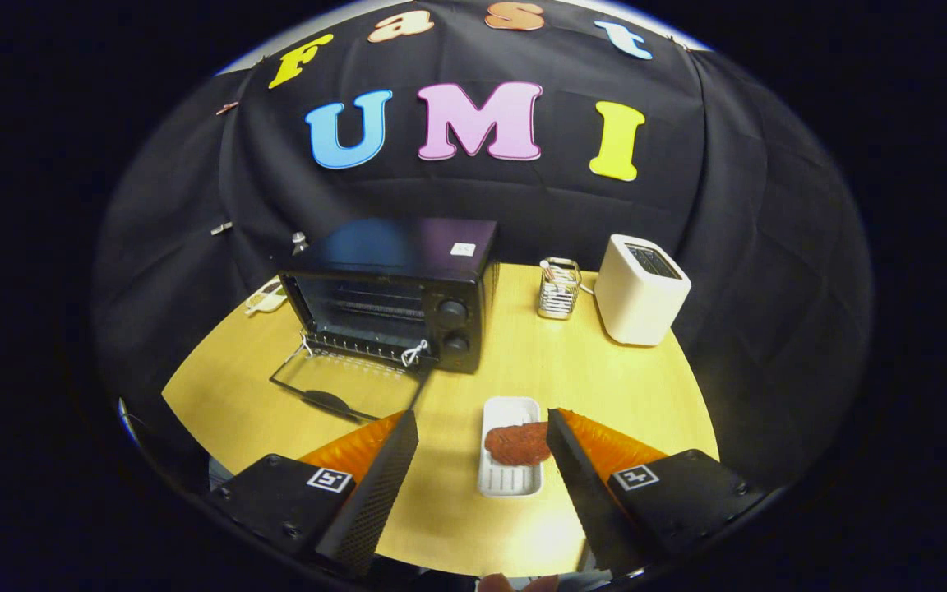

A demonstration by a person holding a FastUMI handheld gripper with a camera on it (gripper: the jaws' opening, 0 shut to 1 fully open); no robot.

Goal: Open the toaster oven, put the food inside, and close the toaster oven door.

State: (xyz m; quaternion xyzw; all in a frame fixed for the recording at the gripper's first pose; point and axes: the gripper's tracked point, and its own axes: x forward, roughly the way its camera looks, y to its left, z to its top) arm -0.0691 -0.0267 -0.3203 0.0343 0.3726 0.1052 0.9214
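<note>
Yellow wooden tabletop (523,370), backed by black cloth, is carrying every item listed.

Gripper (482,432): hanging above the near part of the table, fingers standing wide apart, clasping nothing.

White tray (509,481): lying between the fingers, nearer the right one, and bearing a flat reddish-brown piece of food (518,443) at its middle. The right finger is overlapping the food's edge in this view; contact cannot be told.

Toaster oven (395,292): black, sitting beyond the left finger, its glass door (342,386) lying folded down onto the table, cavity and wire rack showing.

Wire holder (559,289): standing right of the oven.

White toaster (640,289): sitting just right of the holder.
</note>
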